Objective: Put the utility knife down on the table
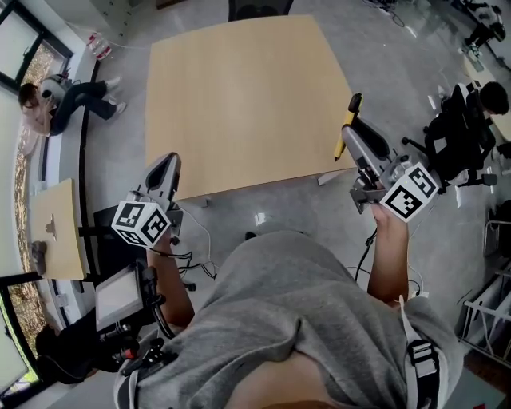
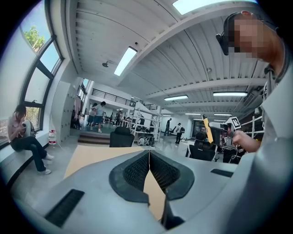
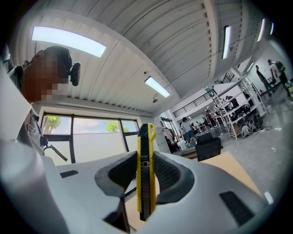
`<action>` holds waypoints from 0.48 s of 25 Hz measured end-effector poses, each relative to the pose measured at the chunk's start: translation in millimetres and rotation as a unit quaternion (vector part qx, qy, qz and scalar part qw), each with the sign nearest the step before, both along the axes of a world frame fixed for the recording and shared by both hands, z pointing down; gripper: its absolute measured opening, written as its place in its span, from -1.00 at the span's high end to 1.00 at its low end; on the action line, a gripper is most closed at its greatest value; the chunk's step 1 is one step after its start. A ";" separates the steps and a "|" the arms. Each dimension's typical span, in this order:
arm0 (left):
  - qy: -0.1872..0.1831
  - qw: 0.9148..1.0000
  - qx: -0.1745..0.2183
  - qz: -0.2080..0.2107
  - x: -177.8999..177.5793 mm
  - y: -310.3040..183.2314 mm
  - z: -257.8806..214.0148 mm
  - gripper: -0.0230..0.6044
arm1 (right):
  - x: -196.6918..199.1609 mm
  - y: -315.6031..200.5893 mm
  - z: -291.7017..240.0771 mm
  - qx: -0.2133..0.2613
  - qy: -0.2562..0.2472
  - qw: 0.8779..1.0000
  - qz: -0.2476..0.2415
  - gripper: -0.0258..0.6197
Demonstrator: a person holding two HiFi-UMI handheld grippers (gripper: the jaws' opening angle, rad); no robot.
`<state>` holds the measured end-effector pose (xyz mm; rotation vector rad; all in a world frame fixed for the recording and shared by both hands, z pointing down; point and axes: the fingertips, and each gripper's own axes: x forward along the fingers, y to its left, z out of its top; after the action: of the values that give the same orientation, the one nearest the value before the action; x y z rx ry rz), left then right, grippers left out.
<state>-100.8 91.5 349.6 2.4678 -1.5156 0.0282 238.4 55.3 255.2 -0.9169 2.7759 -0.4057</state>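
**Knife clamped in your right gripper, off the table**

Your right gripper (image 1: 357,128) has its jaws shut on the utility knife (image 1: 343,141). In the right gripper view, the two dark ribbed pads (image 3: 167,171) press on the flat sides of the yellow and black knife (image 3: 145,151). The knife stands upright between them. Its upper end rises well past the jaw tips and its lower end reaches down toward the gripper body.

From the head view, the knife lines up with the right edge of the pale wooden table (image 1: 239,104), close to the near right corner. It runs roughly along that edge with its black end farther from you. The left gripper view catches the same knife (image 2: 208,130) held in the air at your right hand, tilted a little off vertical and clear of the table top (image 2: 91,157).

Your left gripper (image 1: 166,169) sits off the near left corner of the table, outside its edge. Its jaws are brought together with nothing between them. In its own view the two pads (image 2: 136,171) meet at their tips and only table top shows in the narrow wedge below.

The table top carries nothing. A black chair (image 1: 259,8) stands at its far edge. A person (image 1: 60,100) sits by the window, well to the left of the table.
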 end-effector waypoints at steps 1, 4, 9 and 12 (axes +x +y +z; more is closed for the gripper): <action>0.003 1.000 0.000 0.005 -12.1 -3.9 2.6 0.91 | -12.3 -0.3 1.1 0.000 0.003 1.000 0.005 0.55; 0.009 1.000 0.001 0.014 -41.6 -13.0 6.7 0.91 | -39.4 -1.6 2.8 -0.003 0.010 1.000 0.017 0.55; 0.015 1.000 0.008 0.020 -46.0 -15.7 4.6 0.90 | -43.9 1.5 -0.4 0.000 0.016 1.000 0.024 0.55; 0.017 1.000 0.011 0.020 -45.0 -14.4 6.2 0.91 | -43.2 1.9 -2.0 0.004 0.018 1.000 0.025 0.55</action>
<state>-145.9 77.1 355.8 2.5026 -1.4594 -0.0235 195.1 57.2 253.2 -1.0003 2.7772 -0.3746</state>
